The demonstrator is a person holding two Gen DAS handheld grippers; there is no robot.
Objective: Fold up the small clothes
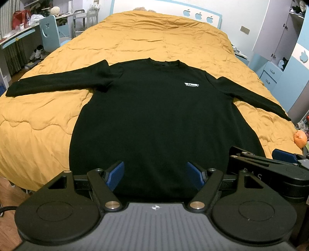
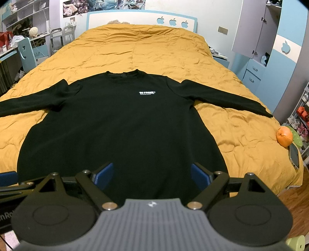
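Garment: I see a black long-sleeved knit sweater (image 1: 154, 119) lying flat, front side up, on the bed with the mustard-yellow quilted bedspread (image 1: 150, 36).
Garment position: its hem is at the near edge of the bed, closest to my tools; the round collar (image 2: 123, 73) points toward the white and light-blue headboard (image 2: 135, 18).
Sleeves: both are spread outward to the sides, the one on my left (image 1: 56, 83) and the one on my right (image 1: 256, 96) each resting on the bedspread, angled slightly toward me.
Marking: a small white printed logo (image 1: 191, 84) sits on the chest, toward my right; the lettering is too small to read.
Surface: the body looks smooth, with slight bunching where the sleeves meet it.
Left tool (image 1: 155, 174): released, blue pads spread wide over the hem, nothing between them.
Right tool (image 2: 151, 174): also released, pads apart over the hem, holding nothing.
Tool spacing: the two sit just beside each other.
Bed edge: a peeled orange fruit (image 2: 284, 137) rests at the right side, well apart from the sweater.
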